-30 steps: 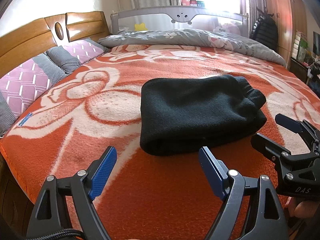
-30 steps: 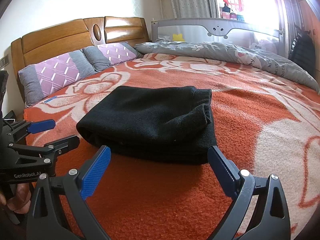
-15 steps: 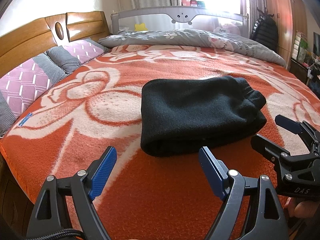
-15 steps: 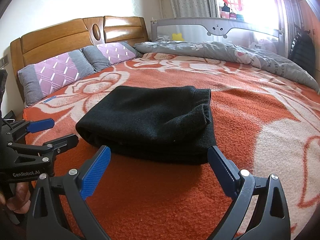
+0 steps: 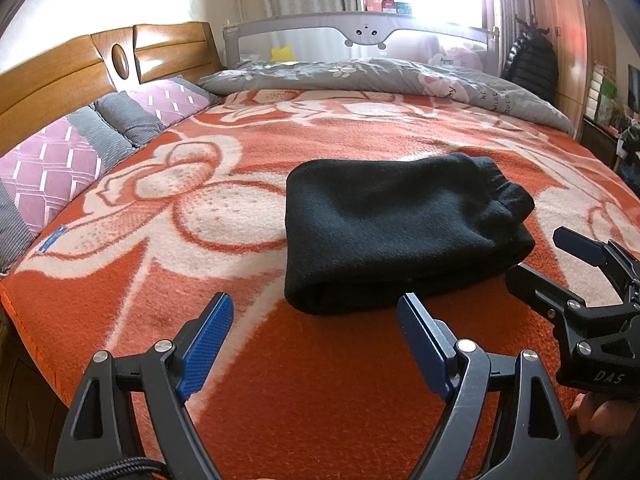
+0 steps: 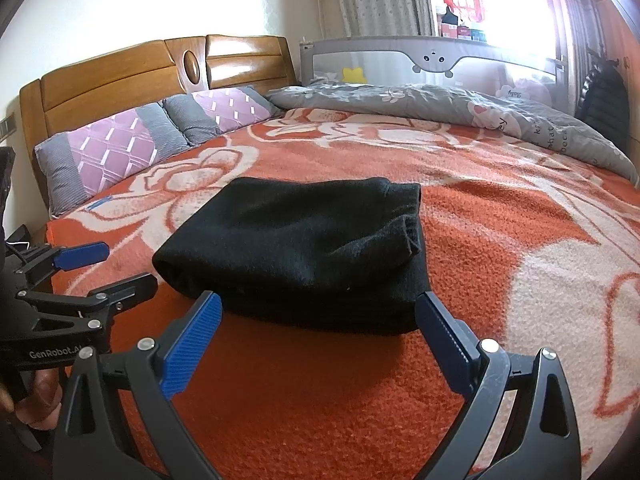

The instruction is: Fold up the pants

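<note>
Pants: a pair of black fleece pants [image 5: 396, 236] lies folded into a compact, thick bundle near the middle of an orange-and-cream floral blanket [image 5: 160, 248], the rounded fold toward the pillows, the cuffed ends toward the opposite side.
Left gripper: the left gripper [image 5: 314, 320] hovers above the blanket just short of the bundle's near edge, its blue-padded fingers spread wide and holding nothing.
Right gripper: the right gripper [image 6: 318, 318] sits close in front of the bundle, fingers equally wide apart and empty; in the left view it shows at the right edge [image 5: 552, 258], a hand [image 5: 596, 416] under it.
Spacing: the two tools sit side by side at the blanket's near edge, neither touching the cloth.
Bed: purple-and-grey pillows [image 6: 120, 152] lean against a wooden headboard [image 6: 120, 76]; a grey printed quilt [image 6: 440, 108] is bunched along the far side beneath a grey bed rail [image 6: 436, 56].
Room: curtains [image 6: 380, 0] frame a bright window.
</note>
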Tool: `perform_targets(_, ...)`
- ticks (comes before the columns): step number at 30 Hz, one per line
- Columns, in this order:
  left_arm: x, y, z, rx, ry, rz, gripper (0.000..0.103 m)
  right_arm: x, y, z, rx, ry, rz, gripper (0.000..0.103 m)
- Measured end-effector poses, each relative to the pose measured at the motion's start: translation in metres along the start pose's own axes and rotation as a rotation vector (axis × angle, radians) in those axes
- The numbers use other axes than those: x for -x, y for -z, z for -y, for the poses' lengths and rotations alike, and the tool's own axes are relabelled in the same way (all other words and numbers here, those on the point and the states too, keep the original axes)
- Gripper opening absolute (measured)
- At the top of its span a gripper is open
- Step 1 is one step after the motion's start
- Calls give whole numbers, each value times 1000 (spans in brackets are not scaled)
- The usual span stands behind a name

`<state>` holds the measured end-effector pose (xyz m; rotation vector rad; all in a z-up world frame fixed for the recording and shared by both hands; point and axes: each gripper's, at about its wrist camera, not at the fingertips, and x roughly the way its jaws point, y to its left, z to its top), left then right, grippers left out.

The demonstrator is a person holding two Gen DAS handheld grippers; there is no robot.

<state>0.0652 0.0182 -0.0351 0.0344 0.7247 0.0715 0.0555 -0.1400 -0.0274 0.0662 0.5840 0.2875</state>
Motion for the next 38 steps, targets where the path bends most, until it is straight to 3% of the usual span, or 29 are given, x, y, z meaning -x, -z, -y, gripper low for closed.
perform_targets(14, 0, -15, -6, 18, -18, 21, 84, 7, -10, 2, -20, 14, 8, 97)
perform_targets(25, -12, -22, -1, 24, 12, -53, 84, 1, -16, 10, -45, 40, -26, 97)
perform_targets(38, -10, -22, -1, 24, 20, -56, 84, 0, -19, 10, -44, 39, -25, 97)
